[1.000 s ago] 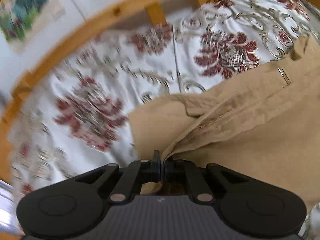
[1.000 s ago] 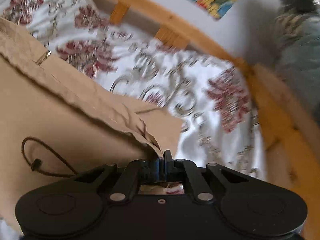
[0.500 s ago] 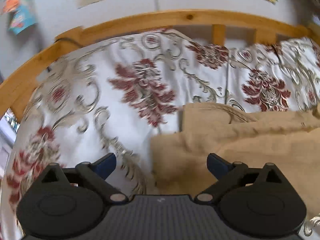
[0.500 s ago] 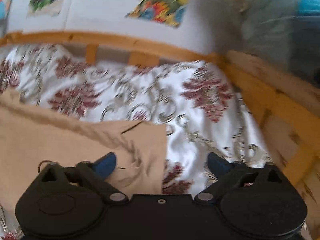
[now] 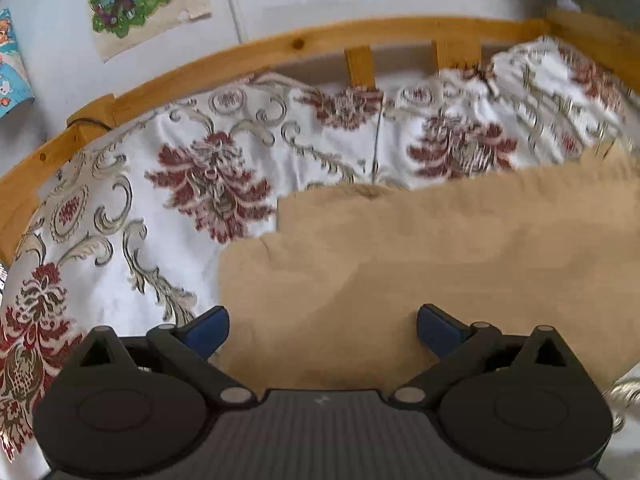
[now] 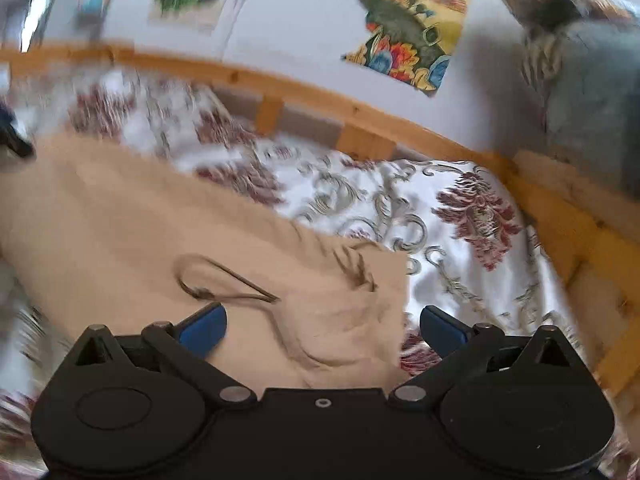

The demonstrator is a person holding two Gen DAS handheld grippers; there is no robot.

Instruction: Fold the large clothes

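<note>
A: What is nearest in the left wrist view?

B: The left tool (image 5: 323,330), its blue pads spread wide with nothing pinched. The tan garment (image 5: 420,264) lies flat on the bed beneath it, and the left pad sits over the garment's left edge.

A: And on the other side?

B: The right tool (image 6: 323,330) is spread just as wide, also empty. Below it is the garment's right corner (image 6: 360,312), wrinkled, with a dark drawstring loop (image 6: 216,284) lying on the cloth just ahead of the left pad. The right pad hangs over the bedspread, off the cloth.

A: What is past the garment?

B: The white bedspread with red flowers and grey scrolls (image 5: 208,184), bare on the left side and along the far side. Beyond that runs the wooden bed rail (image 5: 296,46) with short uprights. Then the pale wall with coloured posters (image 6: 408,28). In the right view's far corner sits a bluish-grey bundle (image 6: 592,92), too blurred to name.
</note>
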